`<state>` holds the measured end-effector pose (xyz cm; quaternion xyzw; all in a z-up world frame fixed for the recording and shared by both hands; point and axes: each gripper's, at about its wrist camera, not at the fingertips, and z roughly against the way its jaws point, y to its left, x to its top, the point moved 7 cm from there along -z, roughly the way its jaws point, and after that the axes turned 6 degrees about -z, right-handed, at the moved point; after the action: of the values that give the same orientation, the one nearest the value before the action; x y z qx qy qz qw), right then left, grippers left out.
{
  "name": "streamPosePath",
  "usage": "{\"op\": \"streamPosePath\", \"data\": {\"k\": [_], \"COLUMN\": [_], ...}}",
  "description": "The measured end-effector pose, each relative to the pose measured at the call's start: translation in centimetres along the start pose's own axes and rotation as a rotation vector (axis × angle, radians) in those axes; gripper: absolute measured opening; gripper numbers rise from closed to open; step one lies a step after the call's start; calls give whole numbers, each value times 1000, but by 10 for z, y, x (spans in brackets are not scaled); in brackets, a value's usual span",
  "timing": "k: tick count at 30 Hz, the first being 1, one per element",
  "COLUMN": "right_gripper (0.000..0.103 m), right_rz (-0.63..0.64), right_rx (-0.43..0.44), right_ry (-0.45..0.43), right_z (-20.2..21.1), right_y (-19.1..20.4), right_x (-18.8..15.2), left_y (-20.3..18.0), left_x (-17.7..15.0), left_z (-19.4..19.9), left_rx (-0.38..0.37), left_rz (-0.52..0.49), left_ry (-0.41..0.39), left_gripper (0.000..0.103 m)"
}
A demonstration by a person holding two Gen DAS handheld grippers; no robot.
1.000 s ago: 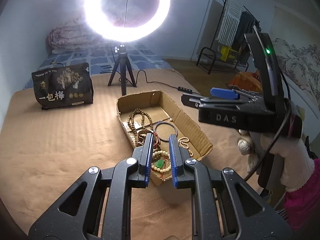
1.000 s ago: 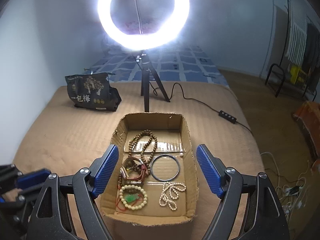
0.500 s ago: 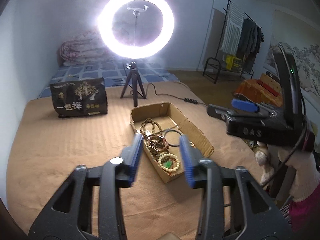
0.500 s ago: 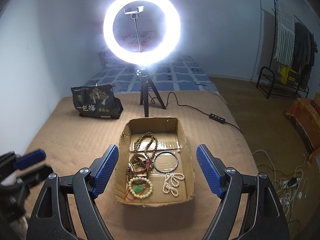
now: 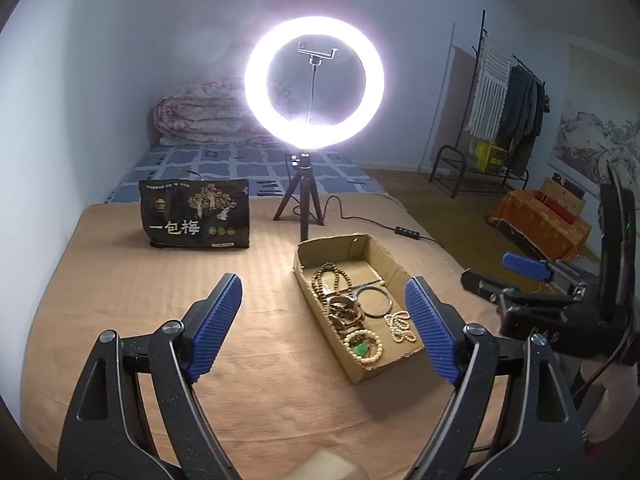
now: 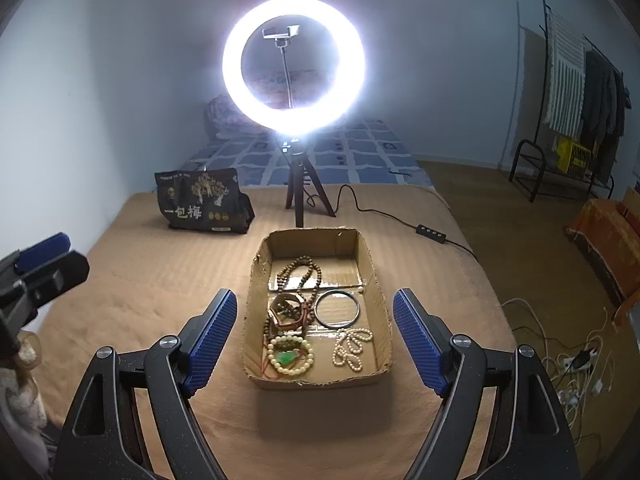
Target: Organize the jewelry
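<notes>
A shallow cardboard box (image 6: 370,258) (image 5: 396,258) lies on the tan bed cover. Inside it are a brown bead necklace (image 6: 300,272), a dark metal bangle (image 6: 337,309), a cream bead bracelet with a green pendant (image 6: 290,357) (image 5: 363,346), a white bead strand (image 6: 353,345) and a leather-strap piece (image 6: 285,312). My left gripper (image 5: 322,326) hovers back from the box, its jaws opening wide with nothing between the blue pads. My right gripper (image 6: 314,334) stands open in front of the box, empty. In the left wrist view the right gripper (image 5: 520,266) shows at the right edge.
A lit ring light on a small tripod (image 6: 294,64) stands behind the box, its cable and switch (image 6: 430,234) trailing right. A black snack bag (image 6: 200,204) stands at the back left. Floor cables (image 6: 572,360) lie off the bed's right edge.
My left gripper's jaws went from nearly shut to wide apart, and it drew back and up from the box. The right gripper also pulled back, so the box looks smaller.
</notes>
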<state>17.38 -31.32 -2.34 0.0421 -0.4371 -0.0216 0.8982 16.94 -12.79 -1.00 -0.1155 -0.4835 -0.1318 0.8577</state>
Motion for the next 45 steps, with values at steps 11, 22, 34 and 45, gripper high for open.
{"op": "streamPosePath", "data": {"k": [11,22,34,45], "right_gripper": [81,81,81,81], "right_rz": [-37,-30,-31,-40], "right_rx": [7,-8,-22,-29], "right_ry": [8,8,12,11], "right_z": [-4,-5,-5,-4], "right_y": [-2,-4,-7,-12], "right_x": [-4,-6,-5,-6], "left_y": [-1,3,2,-1], "left_x": [-1,1,-1,-2], "left_z": [5,7,1,0], "left_rx": [25,57,62,62], "left_rz": [-32,-25,-30,-32], "left_ry": [-8,-9,5,9], "left_gripper": [99,102,102,103]}}
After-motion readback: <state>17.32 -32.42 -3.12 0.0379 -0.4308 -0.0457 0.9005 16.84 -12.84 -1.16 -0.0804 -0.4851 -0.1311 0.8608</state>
